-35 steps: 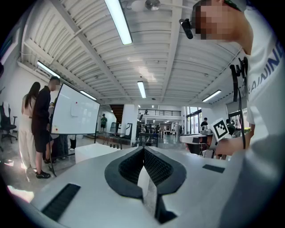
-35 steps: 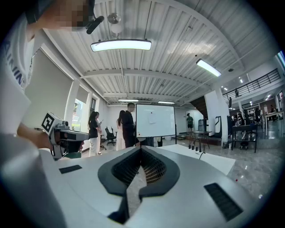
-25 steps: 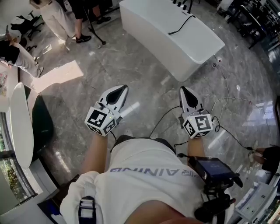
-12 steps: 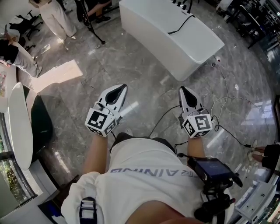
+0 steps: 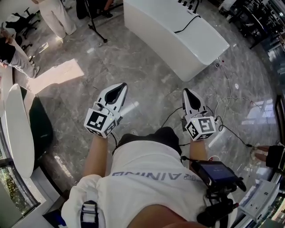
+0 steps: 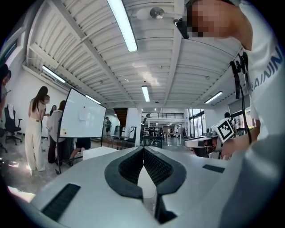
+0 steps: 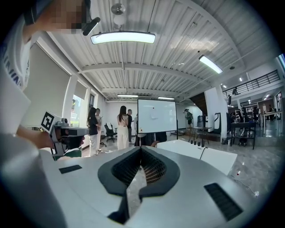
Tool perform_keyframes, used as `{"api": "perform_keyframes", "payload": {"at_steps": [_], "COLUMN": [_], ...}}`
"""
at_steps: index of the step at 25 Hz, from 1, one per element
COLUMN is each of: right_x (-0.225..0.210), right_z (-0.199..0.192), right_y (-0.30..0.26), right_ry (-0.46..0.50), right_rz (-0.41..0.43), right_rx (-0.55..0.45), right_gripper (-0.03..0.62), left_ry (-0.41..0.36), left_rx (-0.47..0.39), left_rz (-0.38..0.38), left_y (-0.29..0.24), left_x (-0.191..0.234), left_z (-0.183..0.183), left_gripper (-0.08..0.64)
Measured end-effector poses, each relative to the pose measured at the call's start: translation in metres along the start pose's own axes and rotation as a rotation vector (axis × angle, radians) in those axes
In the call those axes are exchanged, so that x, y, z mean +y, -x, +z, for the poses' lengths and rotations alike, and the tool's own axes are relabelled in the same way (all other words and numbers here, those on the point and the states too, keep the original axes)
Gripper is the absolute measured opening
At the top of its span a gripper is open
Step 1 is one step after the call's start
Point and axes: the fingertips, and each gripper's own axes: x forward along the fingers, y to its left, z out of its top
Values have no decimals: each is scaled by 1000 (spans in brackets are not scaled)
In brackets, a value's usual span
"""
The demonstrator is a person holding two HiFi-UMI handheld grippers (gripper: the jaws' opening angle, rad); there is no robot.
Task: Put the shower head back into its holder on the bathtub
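Note:
A white freestanding bathtub [image 5: 178,40] stands on the marble floor ahead, at the top of the head view. A black shower hose [image 5: 189,23] lies over its rim, running from dark fittings [image 5: 187,3] at the far end; the shower head itself I cannot make out. My left gripper [image 5: 121,85] and right gripper [image 5: 186,90] are held level side by side, well short of the tub. On both, the jaws meet at the tips with nothing between them. The right gripper view shows its shut tips [image 7: 140,148] with the tub [image 7: 200,156] beyond.
Several people [image 5: 58,18] stand at the upper left near a tripod stand [image 5: 95,26]. Cables [image 5: 227,102] trail over the floor on the right of the tub. A white curved table [image 5: 18,129] is at my left. A whiteboard [image 7: 156,116] stands behind the tub.
I have stepped forward towards the tub: the people and the floor markings at the upper left have slid up and out. Both grippers came along, still shut and empty.

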Motion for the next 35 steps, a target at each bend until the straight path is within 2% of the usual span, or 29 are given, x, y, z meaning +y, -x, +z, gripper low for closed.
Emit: {"api": "perform_keyframes", "payload": {"at_steps": [11, 20, 25, 35], "right_x": [23, 6, -32, -141], "right_z": [-9, 0, 0, 5], "right_y": [-56, -106, -139, -214], "right_ry": [12, 10, 13, -19], "right_rz": [33, 62, 77, 100], "right_rx": [22, -8, 5, 29], "right_gripper": [12, 12, 12, 12], "left_ry": [21, 3, 14, 21], "left_rx": [8, 6, 24, 52], "left_rz": [-8, -2, 9, 18], "left_y": [-1, -34, -83, -210], "left_x": [46, 74, 92, 113], "left_z": [-18, -9, -12, -6], "left_gripper": [17, 17, 17, 17]}}
